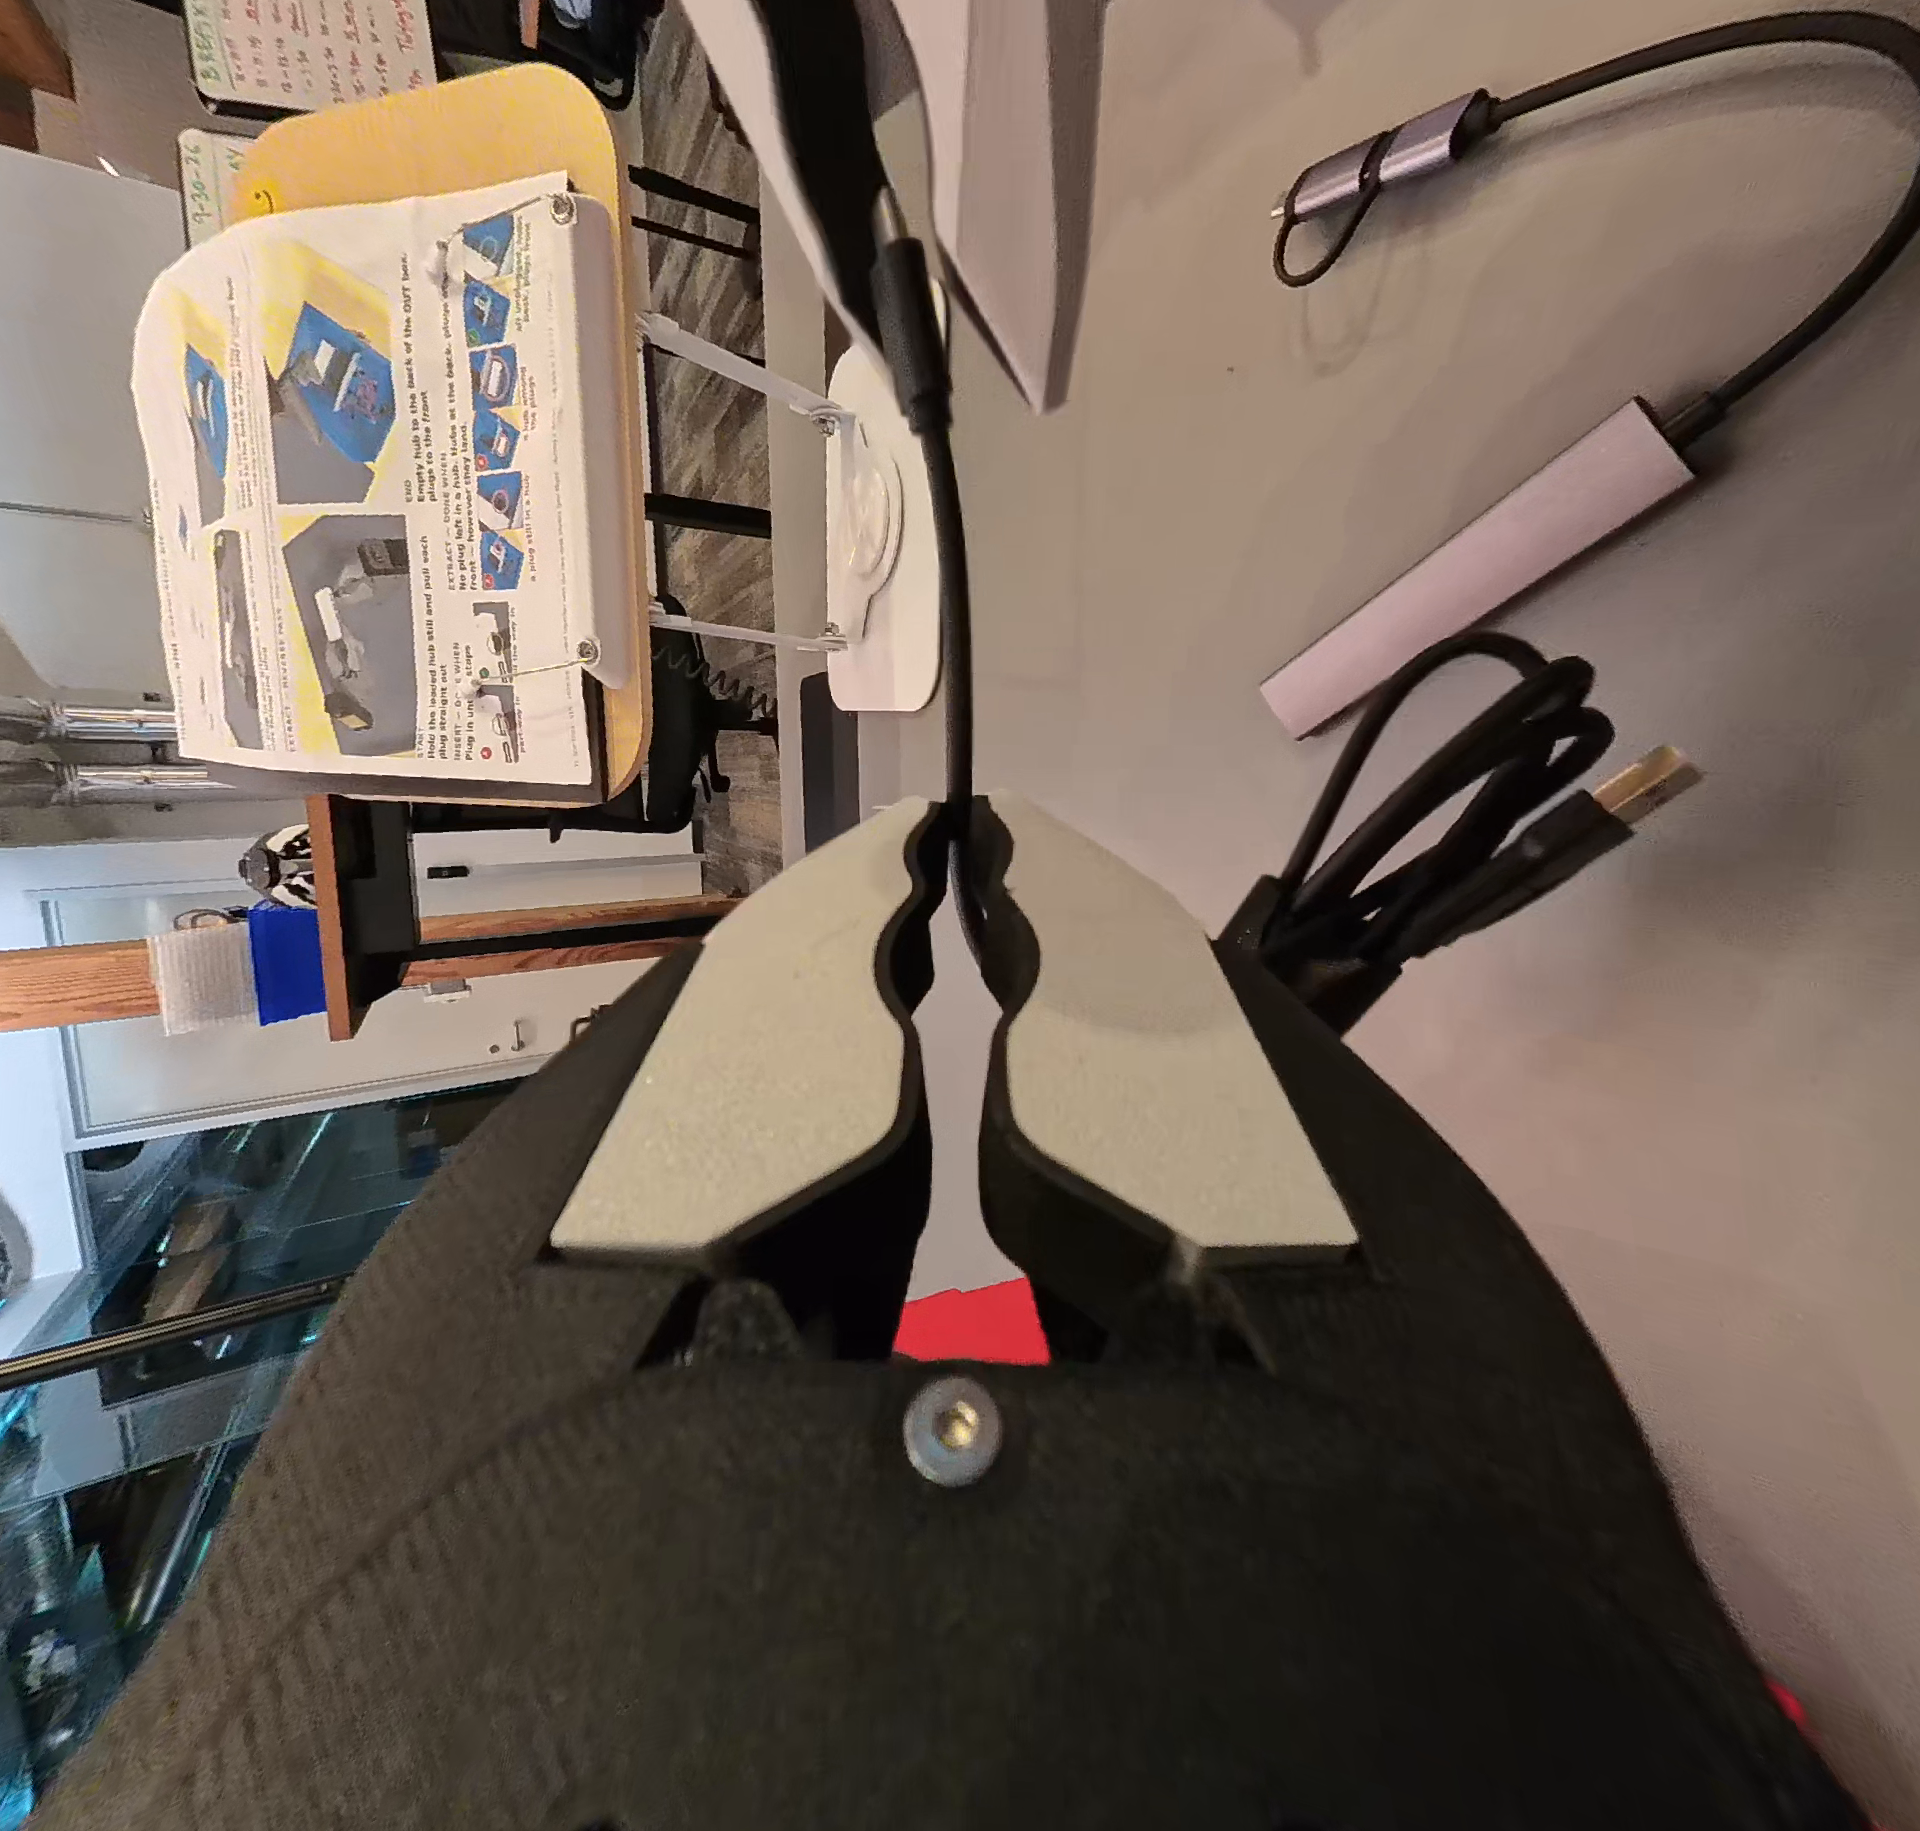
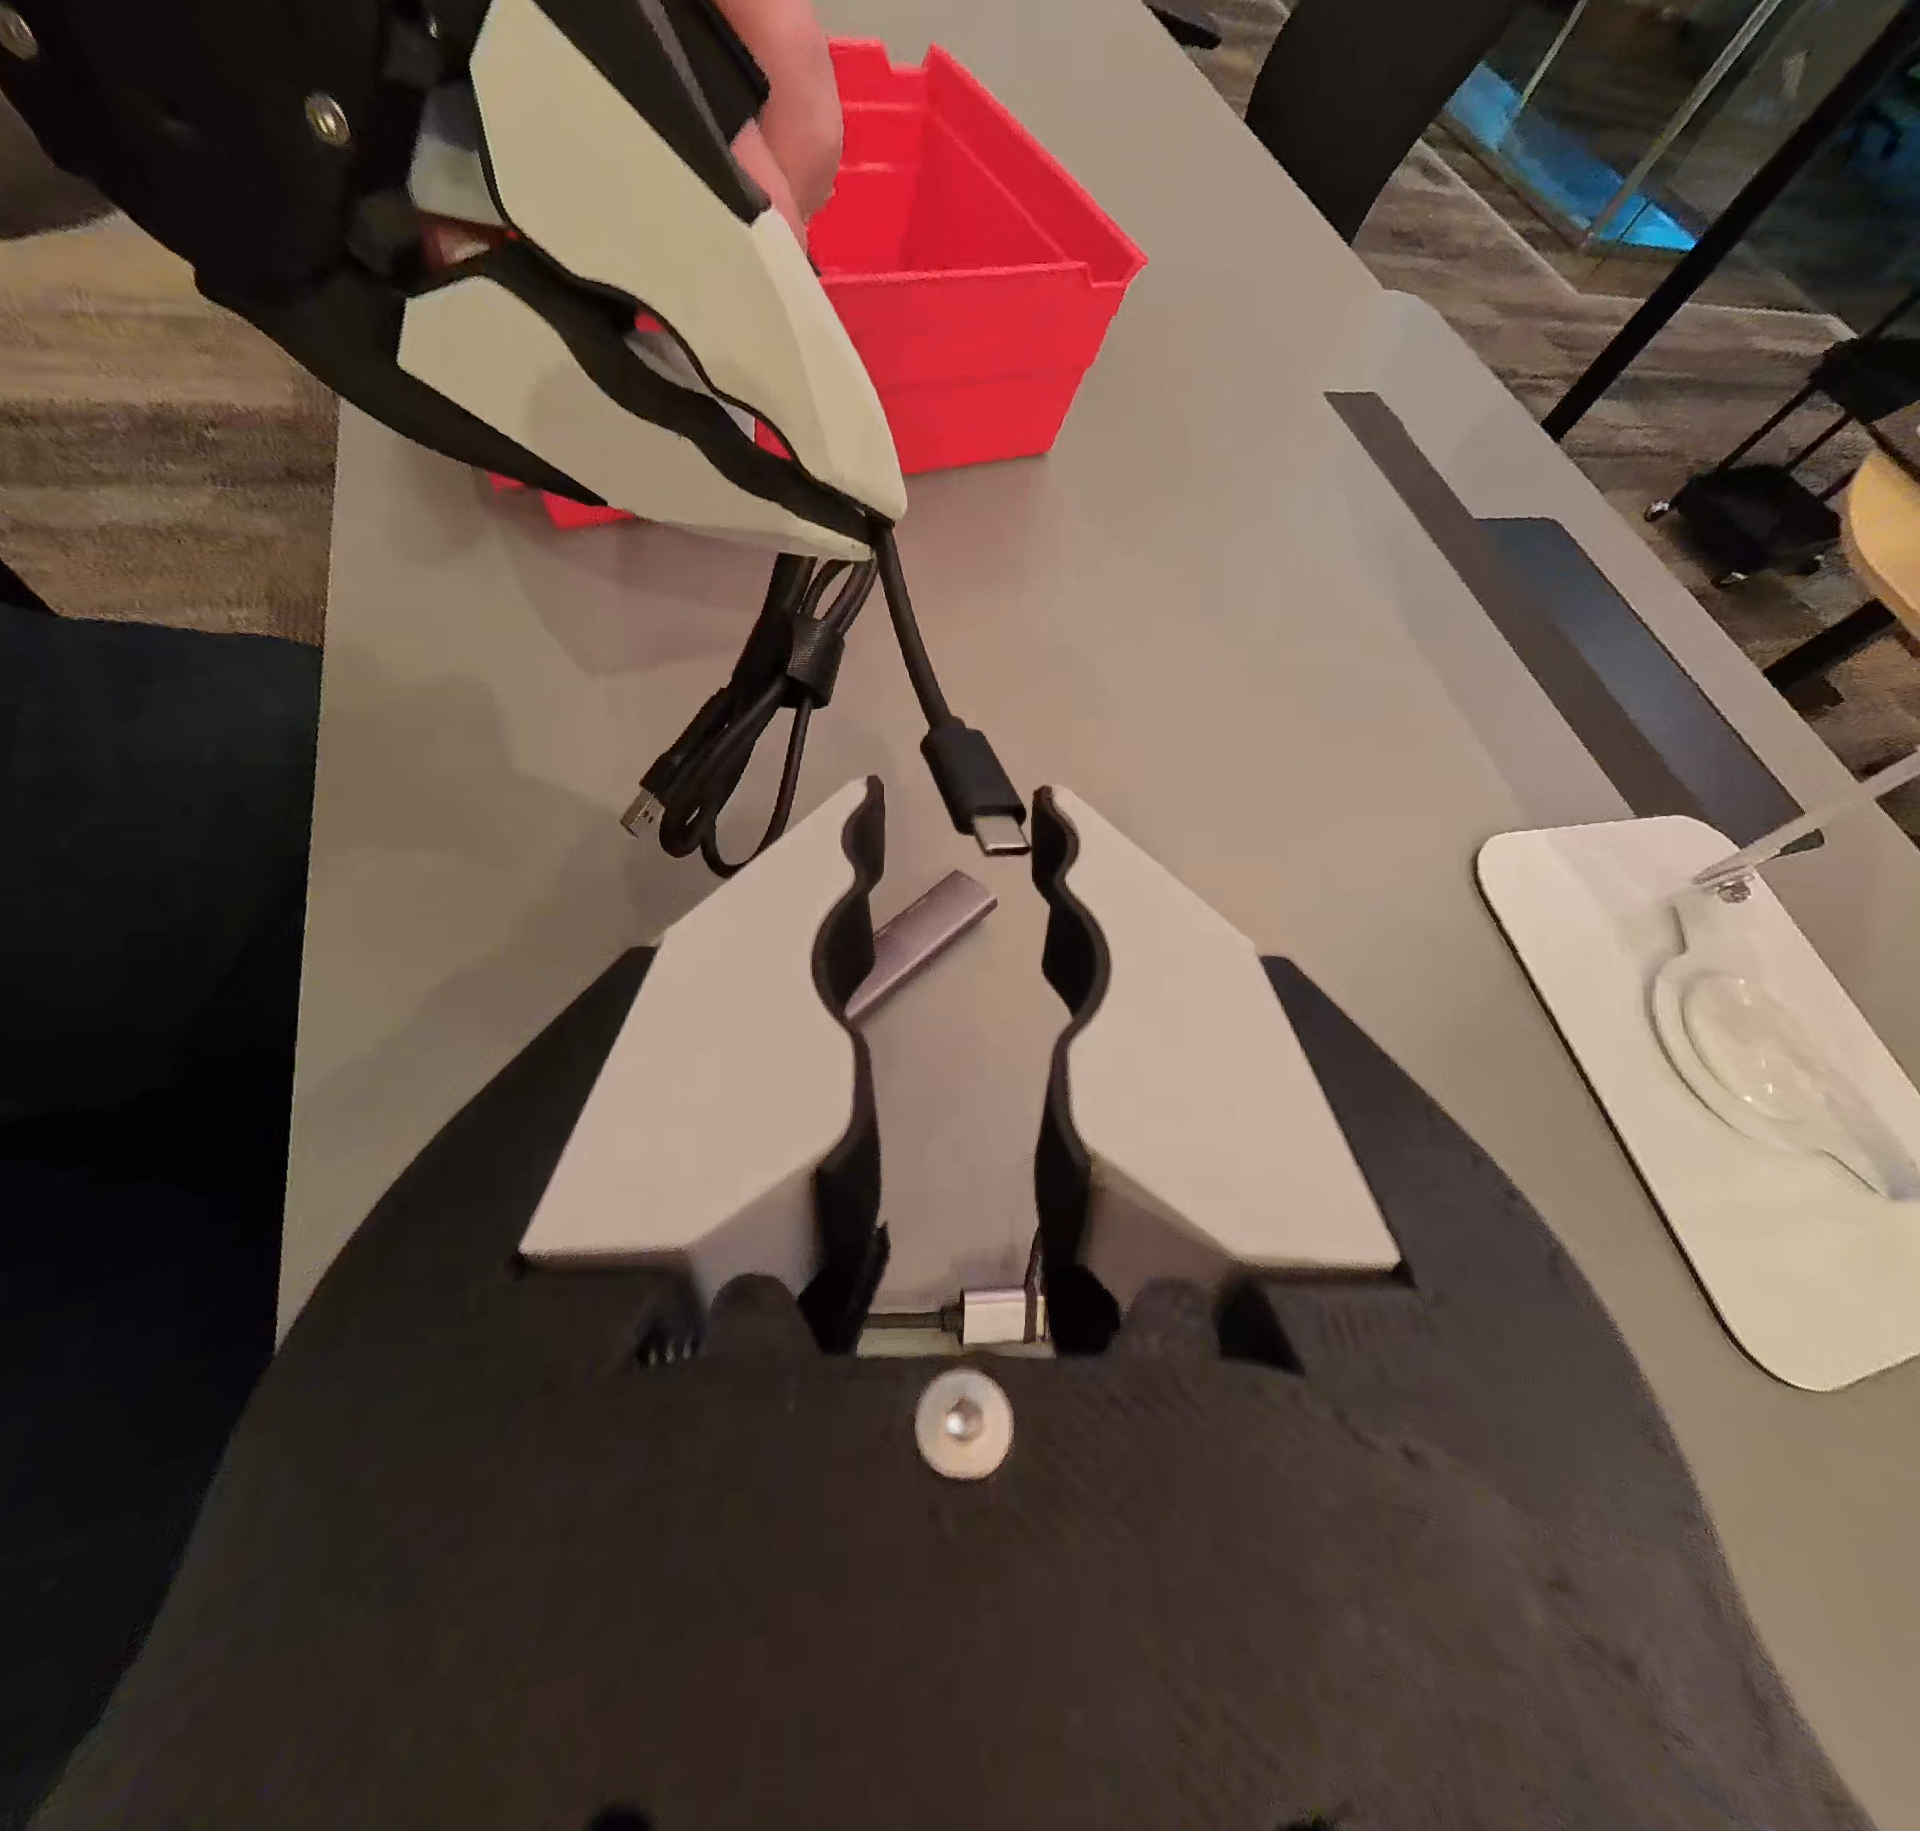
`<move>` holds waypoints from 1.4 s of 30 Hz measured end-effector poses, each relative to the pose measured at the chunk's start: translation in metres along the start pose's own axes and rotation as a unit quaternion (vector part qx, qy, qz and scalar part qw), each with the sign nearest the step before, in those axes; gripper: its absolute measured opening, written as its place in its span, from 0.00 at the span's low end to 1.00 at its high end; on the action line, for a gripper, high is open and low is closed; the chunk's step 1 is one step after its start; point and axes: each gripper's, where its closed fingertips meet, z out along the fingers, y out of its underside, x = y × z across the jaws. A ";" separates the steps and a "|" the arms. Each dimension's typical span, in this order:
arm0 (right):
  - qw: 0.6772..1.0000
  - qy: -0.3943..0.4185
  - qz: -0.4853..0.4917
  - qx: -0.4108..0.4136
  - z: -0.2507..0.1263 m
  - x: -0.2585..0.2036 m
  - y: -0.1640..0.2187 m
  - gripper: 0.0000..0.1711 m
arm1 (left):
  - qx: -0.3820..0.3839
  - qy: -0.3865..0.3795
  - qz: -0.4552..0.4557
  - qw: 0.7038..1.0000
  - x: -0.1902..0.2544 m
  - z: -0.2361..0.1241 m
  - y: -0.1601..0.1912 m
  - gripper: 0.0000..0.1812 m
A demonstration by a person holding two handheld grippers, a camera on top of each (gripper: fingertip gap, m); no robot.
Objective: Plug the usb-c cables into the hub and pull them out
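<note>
My left gripper (image 1: pixel 961 815) is shut on a black usb-c cable (image 1: pixel 951 576) a short way behind its plug (image 1: pixel 904 327). In the right wrist view it (image 2: pixel 873 524) holds the cable above the table, with the plug (image 2: pixel 982 789) hanging down between the tips of my right gripper (image 2: pixel 956 802). The right gripper is open and its jaws stand apart on either side of the plug, not clamping it. The slim silver hub (image 1: pixel 1475 566) lies on the grey table; one end (image 2: pixel 920 934) shows between the right fingers. The cable's bundled rest with a USB-A plug (image 1: pixel 1652 784) hangs below the left gripper (image 2: pixel 748 732).
The hub's own black lead ends in a silver adapter (image 1: pixel 1382 166) lying on the table. A red bin (image 2: pixel 966 275) stands behind the left gripper. A white stand base (image 2: pixel 1662 1054) sits at the right and carries a printed sheet (image 1: pixel 384 493). A person's hand (image 2: pixel 790 67) holds the left gripper. The gap from one gripper's tips to the other's is roughly 7 cm. Both grippers' tips are roughly 15 cm from the slim silver hub (image 1: pixel 1475 566).
</note>
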 end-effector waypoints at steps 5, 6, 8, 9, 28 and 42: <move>0.999 -0.026 0.031 0.034 -0.002 -0.004 -0.010 0.15 | 0.001 0.000 0.009 1.000 0.000 -0.001 -0.001 0.02; 0.999 -0.027 0.032 0.032 -0.002 -0.004 -0.009 0.15 | 0.002 0.001 0.007 1.000 0.000 -0.001 -0.002 0.02; 0.999 -0.024 0.025 0.028 -0.002 -0.003 -0.009 0.10 | 0.002 0.001 0.011 1.000 0.001 -0.001 -0.002 0.02; 0.999 -0.023 0.023 0.028 -0.003 -0.003 -0.009 0.09 | 0.002 0.003 0.011 1.000 0.002 -0.001 -0.002 0.02; 0.959 -0.050 0.177 0.217 -0.014 0.004 -0.039 0.06 | 0.031 -0.031 -0.175 0.984 -0.026 -0.002 -0.004 0.02; 0.950 -0.023 0.179 0.253 -0.012 0.004 -0.052 0.06 | 0.096 -0.034 -0.326 0.940 -0.040 -0.006 -0.008 0.02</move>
